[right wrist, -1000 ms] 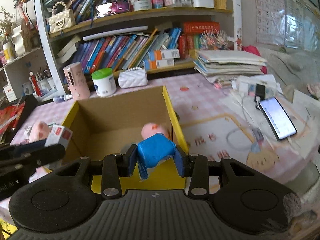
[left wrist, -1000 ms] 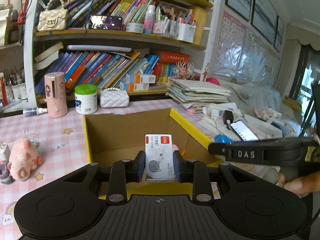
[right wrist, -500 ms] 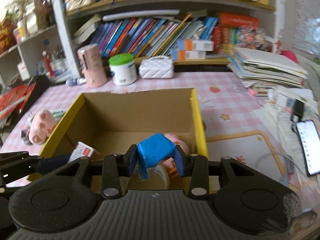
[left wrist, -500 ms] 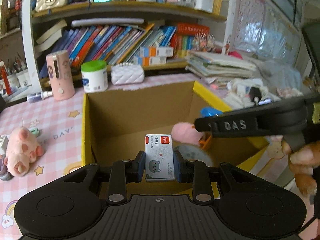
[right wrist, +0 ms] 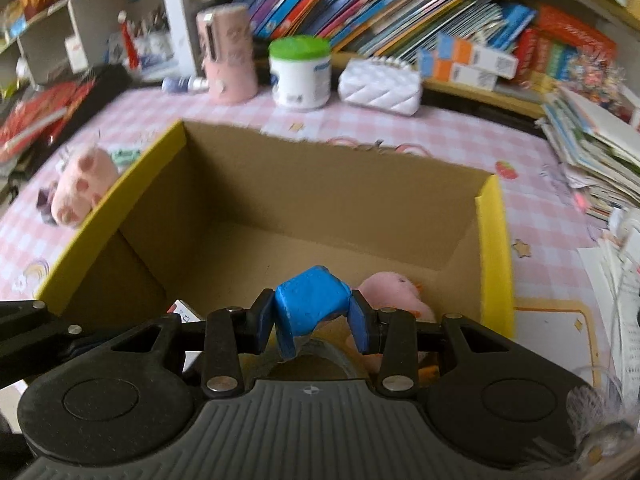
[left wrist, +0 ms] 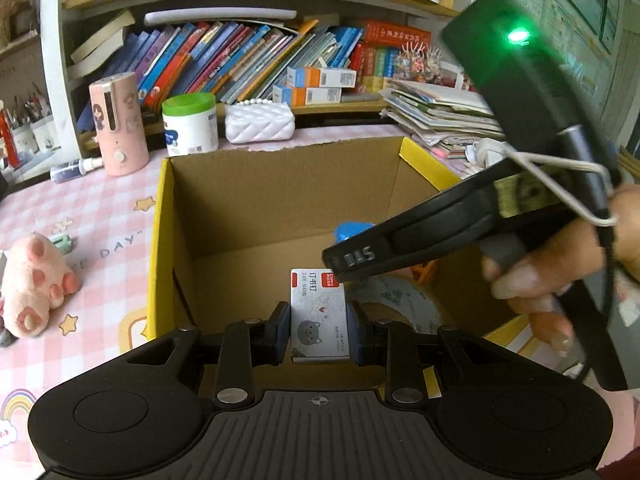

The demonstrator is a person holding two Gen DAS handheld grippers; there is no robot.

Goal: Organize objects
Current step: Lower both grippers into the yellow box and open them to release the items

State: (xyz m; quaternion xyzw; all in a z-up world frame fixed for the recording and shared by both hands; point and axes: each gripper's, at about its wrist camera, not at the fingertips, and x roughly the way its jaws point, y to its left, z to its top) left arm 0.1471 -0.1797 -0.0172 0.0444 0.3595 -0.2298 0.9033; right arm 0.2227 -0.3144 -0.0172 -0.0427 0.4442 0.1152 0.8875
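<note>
An open cardboard box with yellow rims (left wrist: 160, 240) (right wrist: 494, 248) stands on the pink checked table. My left gripper (left wrist: 319, 334) is shut on a small white staples box (left wrist: 319, 316) with a cat picture, held over the box's near edge. My right gripper (right wrist: 310, 320) is shut on a chunky blue plastic piece (right wrist: 310, 304), low inside the box. In the left wrist view it reaches in from the right, a hand (left wrist: 560, 272) holding it, just above the staples box. Inside the box lie a pink plush toy (right wrist: 394, 296) and a roll of tape (left wrist: 394, 300).
Another pink plush (left wrist: 36, 284) lies on the table left of the box. Behind the box stand a pink cylinder (left wrist: 120, 128), a green-lidded jar (left wrist: 190, 124) and a white quilted purse (left wrist: 260, 122). A paper stack (left wrist: 440, 116) is at the right, bookshelves behind.
My right gripper has swung left and down over the box with the blue piece, now crossing close above the staples box. My left gripper has tipped down nearer the box, grip unchanged.
</note>
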